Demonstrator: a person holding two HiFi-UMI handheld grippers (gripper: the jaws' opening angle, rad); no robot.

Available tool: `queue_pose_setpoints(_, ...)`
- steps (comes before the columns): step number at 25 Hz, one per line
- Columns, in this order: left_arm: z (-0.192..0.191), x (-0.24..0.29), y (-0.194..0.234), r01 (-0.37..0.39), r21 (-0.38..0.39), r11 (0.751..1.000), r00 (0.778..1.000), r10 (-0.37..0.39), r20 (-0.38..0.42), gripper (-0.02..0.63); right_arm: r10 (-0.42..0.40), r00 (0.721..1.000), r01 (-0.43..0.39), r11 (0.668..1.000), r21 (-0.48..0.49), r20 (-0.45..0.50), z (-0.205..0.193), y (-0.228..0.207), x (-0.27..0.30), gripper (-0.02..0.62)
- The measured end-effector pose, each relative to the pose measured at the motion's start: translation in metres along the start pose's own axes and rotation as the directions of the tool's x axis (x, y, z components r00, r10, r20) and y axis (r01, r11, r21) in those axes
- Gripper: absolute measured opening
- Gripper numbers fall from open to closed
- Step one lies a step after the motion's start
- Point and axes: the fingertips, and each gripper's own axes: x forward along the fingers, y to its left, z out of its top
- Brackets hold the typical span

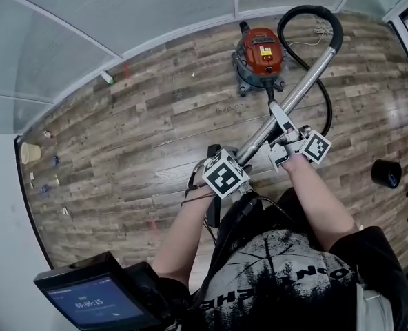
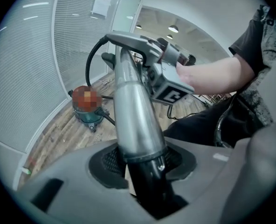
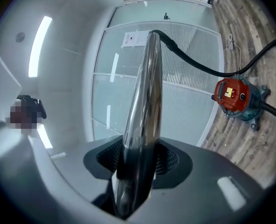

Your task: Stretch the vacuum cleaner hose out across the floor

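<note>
2 grippers held 1 metal wand: the left gripper was clamped near its lower black joint, the right gripper closed on the tube higher up. The hose arched from the wand's top back to the vacuum cleaner on the floor. Good practice, by my judgement, was firm grips and a slow, low pull away, lest the vacuum cleaner tip

We stand on a weathered grey-brown wood-plank floor, bordered by frosted ribbed-glass partition walls, under round ceiling lights.
</note>
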Motion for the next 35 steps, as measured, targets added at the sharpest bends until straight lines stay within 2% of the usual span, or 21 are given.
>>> queue_pose_setpoints(2, -0.012, -0.006, -0.009, 0.011, 0.017, 1.0, 1.0, -0.011, -0.018, 0.169, 0.044, 0.999, -0.044, 0.999, 0.014, 0.031, 0.016, 0.006, 0.009, 0.176)
queue_pose_setpoints(3, -0.017, -0.009, -0.012, 0.01, 0.021, 1.0, 1.0, -0.009, -0.022, 0.166, 0.071, 0.997, -0.071, 0.997, 0.007, 0.016, 0.021, 0.011, 0.014, 0.139)
queue_pose_setpoints(4, -0.022, -0.012, -0.013, 0.007, 0.02, 1.0, 1.0, -0.006, -0.02, 0.164, 0.095, 0.995, -0.095, 0.995, -0.002, -0.008, 0.022, 0.016, 0.019, 0.163)
queue_pose_setpoints(5, -0.026, -0.015, -0.015, 0.005, 0.015, 1.0, 1.0, -0.005, -0.017, 0.164, 0.114, 0.993, -0.115, 0.993, -0.008, -0.027, 0.023, 0.02, 0.022, 0.153)
queue_pose_setpoints(11, -0.047, -0.026, -0.017, -0.009, -0.009, 1.0, 1.0, 0.009, -0.011, 0.16, 0.147, 0.988, -0.148, 0.989, -0.008, -0.046, 0.041, 0.023, 0.03, 0.15)
queue_pose_setpoints(13, -0.053, -0.03, -0.014, -0.041, -0.005, 0.999, 0.999, 0.041, -0.024, 0.158, 0.128, 0.987, -0.128, 0.992, 0.005, -0.096, 0.038, 0.022, 0.034, 0.099)
queue_pose_setpoints(15, -0.062, -0.031, -0.014, -0.088, 0.008, 0.996, 0.995, 0.088, -0.053, 0.155, 0.1, 0.985, -0.097, 0.995, 0.029, -0.141, 0.028, 0.023, 0.034, 0.078)
queue_pose_setpoints(21, -0.086, -0.015, -0.029, -0.233, 0.033, 0.972, 0.964, 0.236, -0.123, 0.15, 0.067, 0.984, -0.06, 0.997, 0.047, -0.166, 0.013, 0.038, 0.005, 0.057)
queue_pose_setpoints(26, -0.045, -0.005, -0.065, -0.315, 0.034, 0.948, 0.947, 0.317, -0.052, 0.179, 0.079, 0.989, -0.078, 0.997, 0.02, -0.128, 0.043, 0.056, -0.026, 0.054)
queue_pose_setpoints(29, -0.01, -0.006, -0.086, -0.35, -0.009, 0.937, 0.937, 0.35, 0.009, 0.219, 0.119, 0.984, -0.115, 0.993, 0.042, -0.136, 0.05, 0.071, -0.043, 0.054)
queue_pose_setpoints(32, 0.032, -0.002, -0.101, -0.382, -0.043, 0.923, 0.92, 0.384, 0.082, 0.207, 0.153, 0.975, -0.146, 0.988, 0.057, -0.159, 0.047, 0.085, -0.058, 0.054)
queue_pose_setpoints(35, 0.065, 0.009, -0.109, -0.404, -0.056, 0.913, 0.91, 0.407, 0.08, 0.191, 0.184, 0.965, -0.17, 0.982, 0.087, -0.188, 0.034, 0.1, -0.071, 0.054)
